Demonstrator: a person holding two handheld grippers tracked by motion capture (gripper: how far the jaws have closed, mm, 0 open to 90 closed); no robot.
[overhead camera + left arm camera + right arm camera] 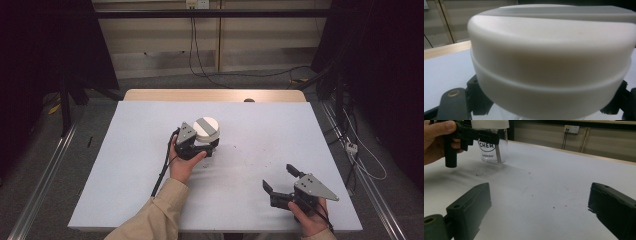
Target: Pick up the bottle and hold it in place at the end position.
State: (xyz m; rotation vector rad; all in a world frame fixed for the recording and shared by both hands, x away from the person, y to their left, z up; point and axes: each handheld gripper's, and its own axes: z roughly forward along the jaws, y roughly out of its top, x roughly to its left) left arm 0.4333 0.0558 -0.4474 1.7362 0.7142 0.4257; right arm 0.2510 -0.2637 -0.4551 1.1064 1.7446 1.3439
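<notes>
Between the left tongs (209, 144) (clamped): jar (206, 130).

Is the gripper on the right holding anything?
No, the right gripper has its jaws wide apart over the bare table, with nothing between them.

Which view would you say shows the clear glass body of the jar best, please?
The right gripper view: the jar stands side-on, its glass wall and printed lettering visible below the left gripper. The left gripper view shows mostly its white lid; the high view just the lid top.
</notes>
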